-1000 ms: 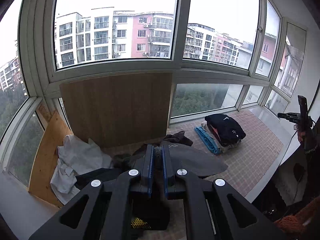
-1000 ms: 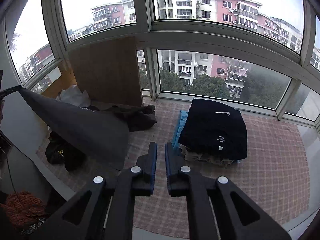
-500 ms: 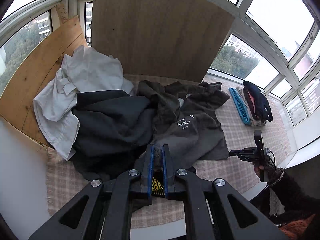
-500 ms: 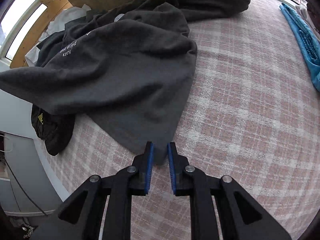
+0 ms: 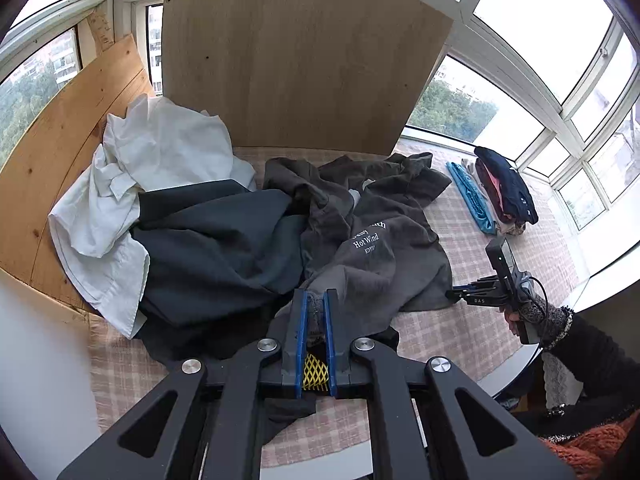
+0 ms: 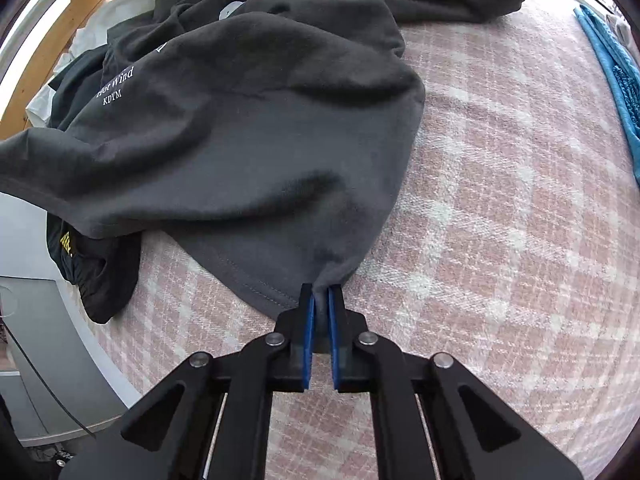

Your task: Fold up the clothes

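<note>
**Both grippers pinch the grey T-shirt at its hem**

The left gripper (image 5: 315, 304) sits at the lower centre of its frame, its jaws narrow and clamped on a bunched edge of the grey T-shirt (image 5: 376, 264). A scrap of yellow mesh (image 5: 315, 374) shows between the blue pads lower down; what it belongs to is hard to tell.

In the right wrist view the right gripper (image 6: 319, 296) has its jaws nearly together, pressing a corner of the shirt's hem (image 6: 256, 168). The shirt spreads from the centre to the upper left of that frame over the pink checked cloth (image 6: 500, 220), white lettering near its left side.

Left of the shirt in the left wrist view lie a dark blue-grey garment (image 5: 216, 240) and a white garment (image 5: 152, 168), against wooden boards (image 5: 296, 52). A folded stack (image 5: 500, 192) rests at the right, well apart from the pile.
</note>
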Motion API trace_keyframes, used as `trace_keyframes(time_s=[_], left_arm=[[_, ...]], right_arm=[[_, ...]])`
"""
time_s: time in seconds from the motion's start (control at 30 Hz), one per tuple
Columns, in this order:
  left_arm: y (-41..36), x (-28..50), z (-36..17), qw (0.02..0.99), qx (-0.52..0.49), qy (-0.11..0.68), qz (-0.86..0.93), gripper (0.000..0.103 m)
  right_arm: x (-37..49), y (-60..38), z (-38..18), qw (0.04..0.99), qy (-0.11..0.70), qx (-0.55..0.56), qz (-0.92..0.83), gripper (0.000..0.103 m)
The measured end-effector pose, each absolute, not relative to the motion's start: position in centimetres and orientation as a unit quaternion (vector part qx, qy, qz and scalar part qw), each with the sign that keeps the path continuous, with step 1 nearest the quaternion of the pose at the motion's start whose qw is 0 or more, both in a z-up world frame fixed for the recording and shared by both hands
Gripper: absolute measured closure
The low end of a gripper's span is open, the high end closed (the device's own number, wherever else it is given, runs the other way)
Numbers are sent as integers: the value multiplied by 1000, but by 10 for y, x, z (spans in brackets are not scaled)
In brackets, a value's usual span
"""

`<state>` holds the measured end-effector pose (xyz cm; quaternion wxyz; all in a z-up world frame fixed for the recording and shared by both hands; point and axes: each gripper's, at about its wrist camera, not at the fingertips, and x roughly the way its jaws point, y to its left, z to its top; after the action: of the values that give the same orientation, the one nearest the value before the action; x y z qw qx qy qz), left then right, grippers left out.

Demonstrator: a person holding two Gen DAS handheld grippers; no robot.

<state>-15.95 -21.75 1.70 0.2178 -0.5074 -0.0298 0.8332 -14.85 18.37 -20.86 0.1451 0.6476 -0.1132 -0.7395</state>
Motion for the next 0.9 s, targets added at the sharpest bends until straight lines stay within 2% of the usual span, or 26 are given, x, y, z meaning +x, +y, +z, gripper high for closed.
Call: trace_keyframes(time_s=[0.13, 0.27, 0.43, 0.53, 0.6, 0.7, 0.8, 0.9], left_arm=[[-225, -156, 7, 224, -503, -48, 833, 96], [-234, -157, 21, 232, -480, -86, 842, 96], [-213, -154, 77, 275, -419, -89, 861, 96], [-206, -129, 85, 298, -416, -98, 853, 96], [-205, -109, 80, 305, -422, -116, 846, 96], [-204, -92, 65, 315, -428, -155, 833, 96], [-190, -112, 43, 329, -446, -173, 814, 96], [-158, -173, 22, 335, -469, -175, 798, 96]], right_arm=[[-134, 221, -176, 188, -204, 591, -757, 98], [-130, 278, -77, 201, -264, 484, -809, 98], [-100, 336, 73, 179, -244, 365, -880, 99], [-38, 359, 117, 142, -214, 355, -899, 99], [1, 377, 126, 114, -212, 363, -900, 99], [33, 403, 104, 93, -257, 367, -889, 99], [16, 426, 66, 92, -300, 368, -875, 99], [-47, 443, 30, 99, -320, 384, -860, 100]])
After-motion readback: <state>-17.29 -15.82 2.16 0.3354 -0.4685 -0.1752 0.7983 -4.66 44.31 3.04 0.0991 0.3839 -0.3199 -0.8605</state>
